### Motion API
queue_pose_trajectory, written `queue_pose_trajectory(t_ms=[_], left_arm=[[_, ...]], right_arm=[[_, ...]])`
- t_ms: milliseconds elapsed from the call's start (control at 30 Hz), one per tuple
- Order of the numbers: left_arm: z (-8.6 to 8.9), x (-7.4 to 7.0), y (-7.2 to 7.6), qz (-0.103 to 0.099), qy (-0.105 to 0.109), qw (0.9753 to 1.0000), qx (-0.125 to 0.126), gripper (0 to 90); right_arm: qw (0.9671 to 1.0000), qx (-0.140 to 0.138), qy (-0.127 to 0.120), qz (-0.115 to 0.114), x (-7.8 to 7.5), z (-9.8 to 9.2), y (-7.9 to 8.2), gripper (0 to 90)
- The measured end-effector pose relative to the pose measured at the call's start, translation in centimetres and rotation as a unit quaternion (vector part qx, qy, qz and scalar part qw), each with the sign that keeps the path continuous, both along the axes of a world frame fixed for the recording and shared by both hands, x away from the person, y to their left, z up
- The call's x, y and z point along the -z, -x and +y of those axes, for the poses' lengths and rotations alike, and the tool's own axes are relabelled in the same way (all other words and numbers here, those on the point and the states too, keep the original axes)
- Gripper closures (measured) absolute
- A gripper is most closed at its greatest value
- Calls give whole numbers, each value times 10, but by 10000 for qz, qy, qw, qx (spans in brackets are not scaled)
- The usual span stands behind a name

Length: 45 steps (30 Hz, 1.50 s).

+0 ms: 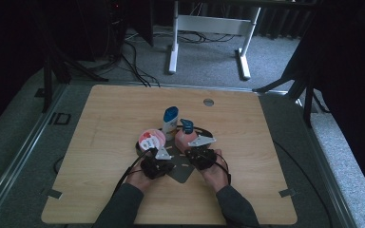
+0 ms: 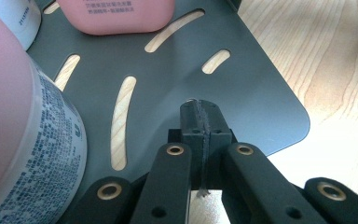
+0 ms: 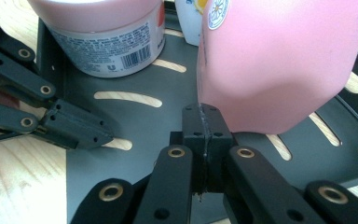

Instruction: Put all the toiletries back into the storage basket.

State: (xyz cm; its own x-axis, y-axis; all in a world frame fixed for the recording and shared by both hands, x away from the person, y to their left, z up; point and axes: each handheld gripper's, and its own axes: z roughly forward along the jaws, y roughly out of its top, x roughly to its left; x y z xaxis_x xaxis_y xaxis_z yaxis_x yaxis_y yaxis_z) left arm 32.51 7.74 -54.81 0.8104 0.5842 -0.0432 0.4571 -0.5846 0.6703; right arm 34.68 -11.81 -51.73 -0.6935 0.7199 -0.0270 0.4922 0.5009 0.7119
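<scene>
Left gripper (image 2: 200, 109): jaws pressed together, tips low over the near edge of the dark slotted tray (image 2: 177, 74); whether they pinch its rim, cannot tell. The pink-lidded jar (image 1: 151, 139) stands on the tray's left, just beside that gripper. Behind it stands the white bottle (image 1: 170, 121), and to the right the pink pump bottle (image 1: 186, 135). Right gripper (image 3: 205, 119): jaws closed, tips just at the pink bottle's base.

Step, as judged: both grippers set at the tray's near edge, likely to shift or lift it loaded. The next move calls for even, level effort, since the bottles could topple.

The high view gives the layout; the gripper views show the closed jaws, the slots and the jar's barcode.
</scene>
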Motion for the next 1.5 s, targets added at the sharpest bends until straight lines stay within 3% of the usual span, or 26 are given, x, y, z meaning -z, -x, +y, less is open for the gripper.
queue_pose_trajectory(t_ms=[633, 1500], left_arm=[[1, 0, -2, 63, -7, 10000, 27, 900], [0, 0, -1, 69, 6, 10000, -11, 900]], right_arm=[[9999, 99, -105, 13, 4, 4, -11, 900], [9999, 85, -49, 107, 6, 3, -31, 900]])
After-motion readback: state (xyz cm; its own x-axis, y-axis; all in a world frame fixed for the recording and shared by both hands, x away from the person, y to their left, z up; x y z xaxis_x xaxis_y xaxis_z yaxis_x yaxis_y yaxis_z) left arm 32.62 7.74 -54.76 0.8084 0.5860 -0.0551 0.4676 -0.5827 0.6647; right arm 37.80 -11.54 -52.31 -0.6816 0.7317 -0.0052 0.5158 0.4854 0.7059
